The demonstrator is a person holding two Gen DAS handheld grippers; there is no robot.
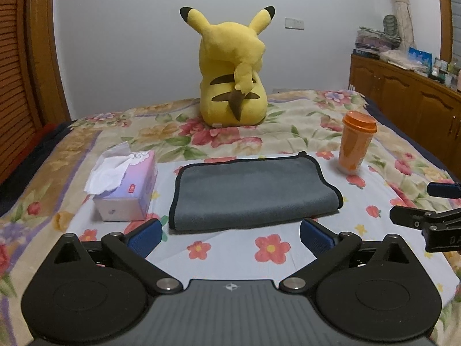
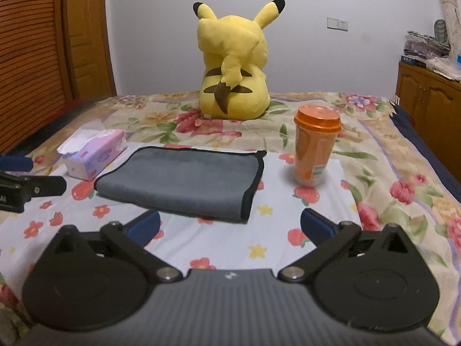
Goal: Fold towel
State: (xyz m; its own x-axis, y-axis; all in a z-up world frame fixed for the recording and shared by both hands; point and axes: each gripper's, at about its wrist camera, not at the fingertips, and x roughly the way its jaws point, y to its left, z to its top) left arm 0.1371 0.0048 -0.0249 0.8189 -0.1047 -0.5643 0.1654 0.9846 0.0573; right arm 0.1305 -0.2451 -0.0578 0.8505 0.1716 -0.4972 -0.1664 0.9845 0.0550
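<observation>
Towel, grey, folded, flat on floral bedsheet between tissue box and orange cup. Left gripper: level, fingers spread wide, empty, just short of towel. Right gripper: level, spread, empty, towel ahead-left.

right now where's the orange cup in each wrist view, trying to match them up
Left wrist view: the orange cup stands at right of centre, right of the grey towel.
Right wrist view: the orange cup stands just right of centre, again right of the towel.
Shared landmark: the yellow plush toy behind, by the wall.
</observation>
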